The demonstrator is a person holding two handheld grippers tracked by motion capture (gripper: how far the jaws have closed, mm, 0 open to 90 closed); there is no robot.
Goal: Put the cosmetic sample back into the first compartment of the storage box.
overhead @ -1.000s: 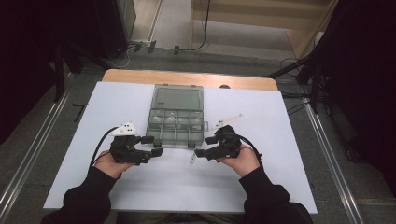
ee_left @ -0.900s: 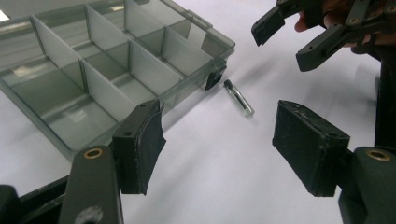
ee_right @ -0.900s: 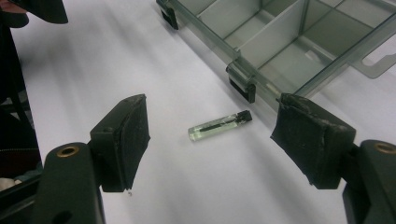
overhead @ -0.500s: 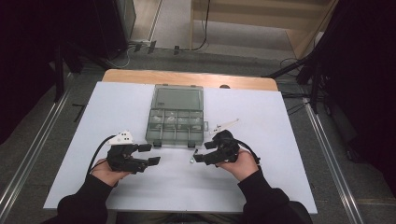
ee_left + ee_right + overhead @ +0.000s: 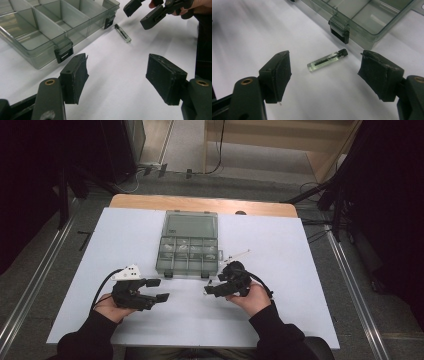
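With its jaws spread, the right tool [image 5: 324, 75] should straddle the glass vial [image 5: 327, 60] at frame centre and clamp its middle gently.

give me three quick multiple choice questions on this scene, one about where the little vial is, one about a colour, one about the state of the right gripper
1. Where does the vial lie?
A. inside a compartment of the box
B. on the white table just outside the box's latched edge
C. between shut jaws

2. What colour is the vial's cap?
A. black
B. red
C. white

3. How is the right gripper?
A. shut on the vial
B. shut on nothing
C. open, jaws either side of the vial, not touching it

Answers: 1 B, it rests on the table beside a latch of the clear box. 2 A, the cap end is dark black. 3 C, a wide gap shows on both sides of the vial.
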